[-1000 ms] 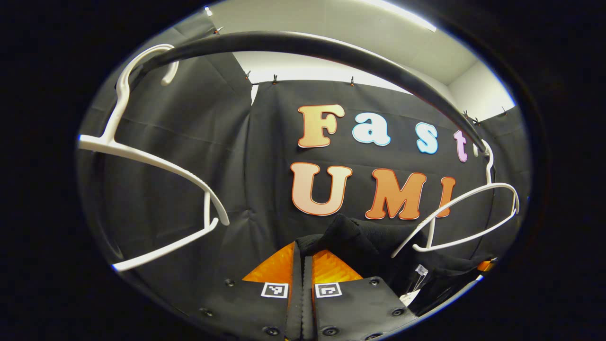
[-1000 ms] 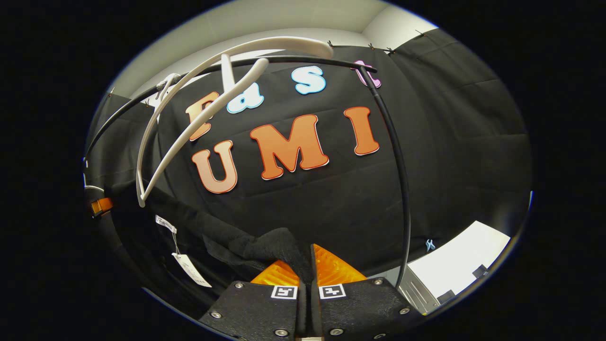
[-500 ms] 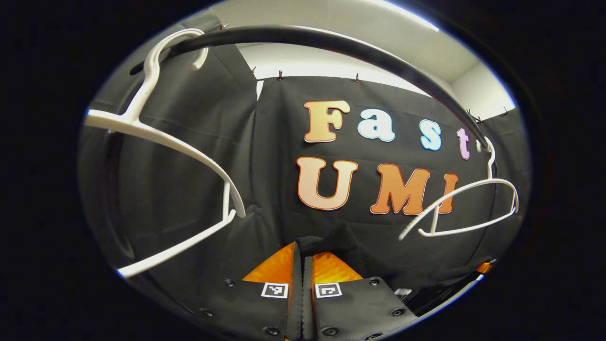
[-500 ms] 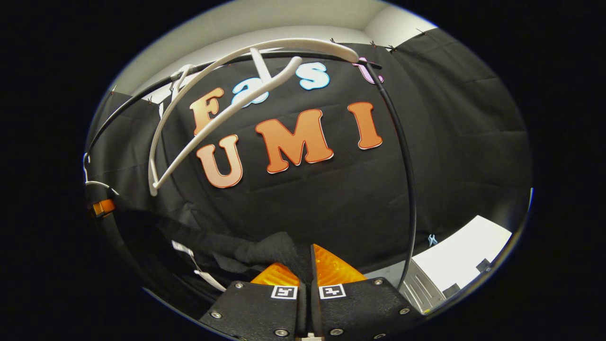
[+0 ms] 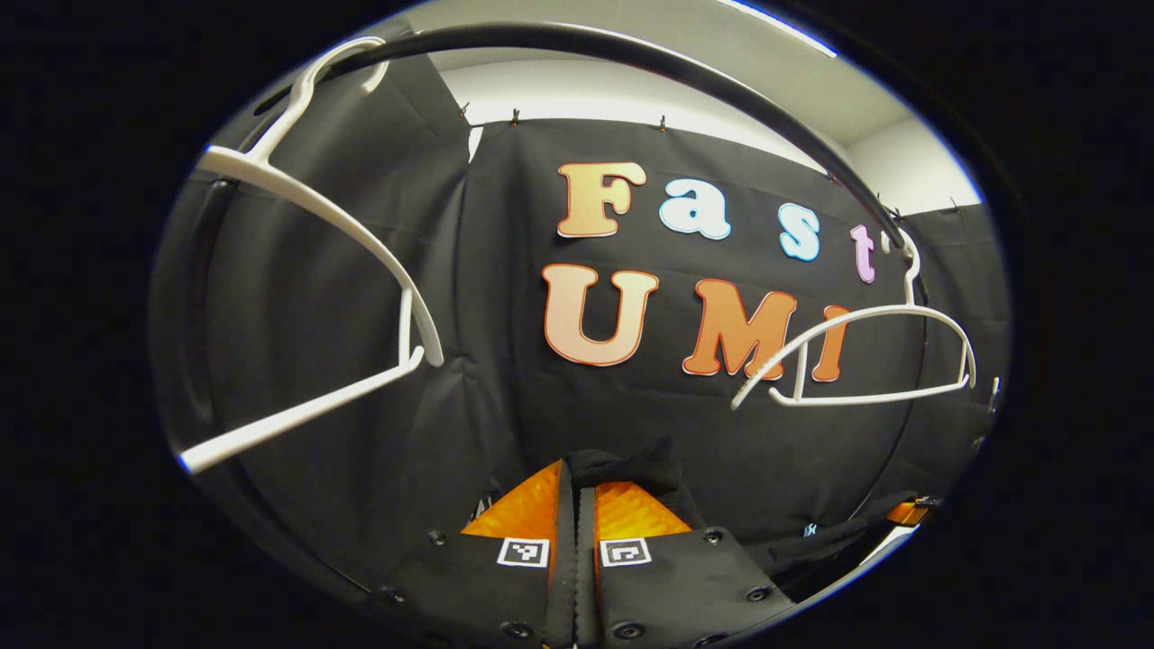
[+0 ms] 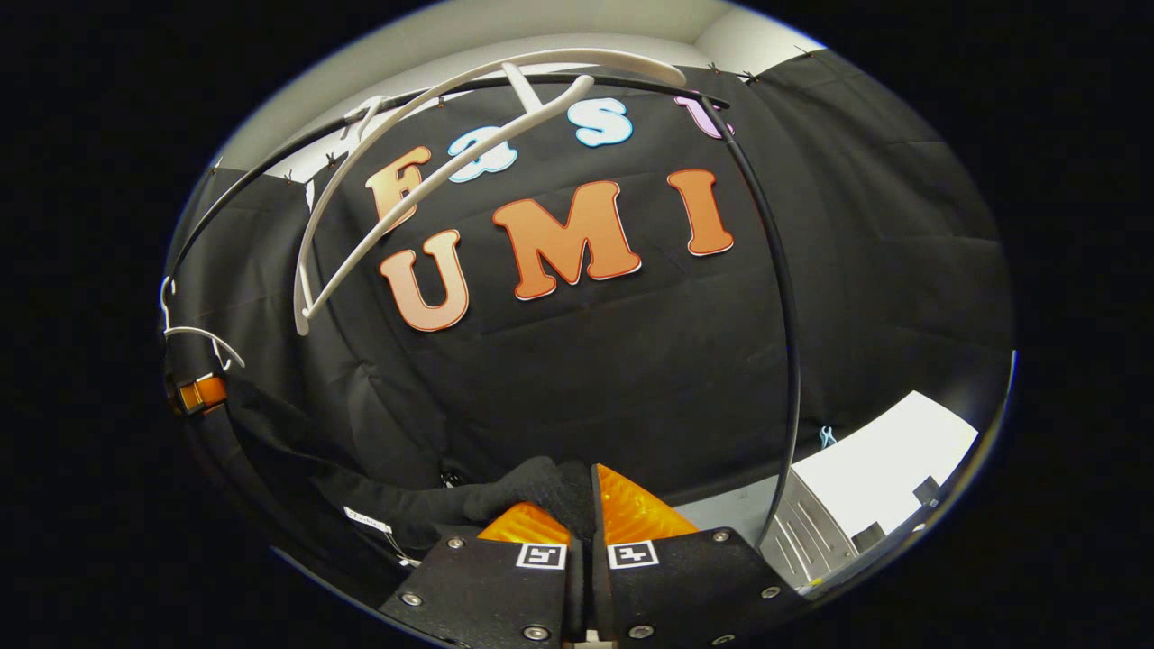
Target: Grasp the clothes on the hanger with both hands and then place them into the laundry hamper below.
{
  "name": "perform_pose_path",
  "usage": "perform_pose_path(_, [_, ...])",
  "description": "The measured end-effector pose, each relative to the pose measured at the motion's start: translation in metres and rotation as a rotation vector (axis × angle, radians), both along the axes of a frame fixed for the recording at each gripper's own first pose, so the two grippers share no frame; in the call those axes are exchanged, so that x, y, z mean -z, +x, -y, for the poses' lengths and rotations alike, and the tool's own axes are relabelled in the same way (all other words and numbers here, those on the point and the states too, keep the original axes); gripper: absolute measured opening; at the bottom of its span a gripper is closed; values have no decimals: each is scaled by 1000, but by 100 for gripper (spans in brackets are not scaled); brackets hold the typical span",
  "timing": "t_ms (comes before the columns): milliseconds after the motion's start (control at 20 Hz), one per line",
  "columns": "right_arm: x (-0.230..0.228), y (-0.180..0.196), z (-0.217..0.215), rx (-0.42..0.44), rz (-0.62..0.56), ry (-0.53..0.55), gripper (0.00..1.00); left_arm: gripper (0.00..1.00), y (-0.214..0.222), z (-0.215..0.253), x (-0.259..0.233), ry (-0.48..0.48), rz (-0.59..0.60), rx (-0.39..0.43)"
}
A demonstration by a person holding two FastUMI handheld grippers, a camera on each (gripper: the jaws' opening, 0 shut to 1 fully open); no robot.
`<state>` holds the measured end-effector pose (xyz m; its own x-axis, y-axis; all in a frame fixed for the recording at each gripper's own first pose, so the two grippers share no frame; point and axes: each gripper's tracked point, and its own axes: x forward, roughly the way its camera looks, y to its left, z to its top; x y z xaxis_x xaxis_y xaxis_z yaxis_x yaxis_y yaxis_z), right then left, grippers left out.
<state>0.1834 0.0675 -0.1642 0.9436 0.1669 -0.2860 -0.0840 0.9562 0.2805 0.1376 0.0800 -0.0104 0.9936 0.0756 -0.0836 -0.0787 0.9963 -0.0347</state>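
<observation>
Left gripper view showed the left gripper (image 5: 577,491) with its fingers pressed together on a fold of the black garment (image 5: 627,464), which bunched just above the fingertips and trailed off low to the right. Above and to the left of it, a bare white hanger (image 5: 361,261) hung tilted from the black rail (image 5: 631,68); a second white hanger (image 5: 865,351) hung from the same rail farther right, well above the cloth.

In the right gripper view the right gripper (image 6: 584,505) was likewise clamped on the garment (image 6: 532,482), the dark fabric stretching away low to the left, where a small tag (image 6: 365,518) dangled from it. A white hanger (image 6: 433,171) hung high up and to the left of these fingers, on the rail (image 6: 775,270) that curved down on the right.
</observation>
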Motion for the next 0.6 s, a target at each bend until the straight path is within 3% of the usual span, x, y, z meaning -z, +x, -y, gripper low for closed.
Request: perform_pose_path(600, [36, -22, -9, -11, -92, -20, 2, 7, -6, 38, 72, 0, -167, 121])
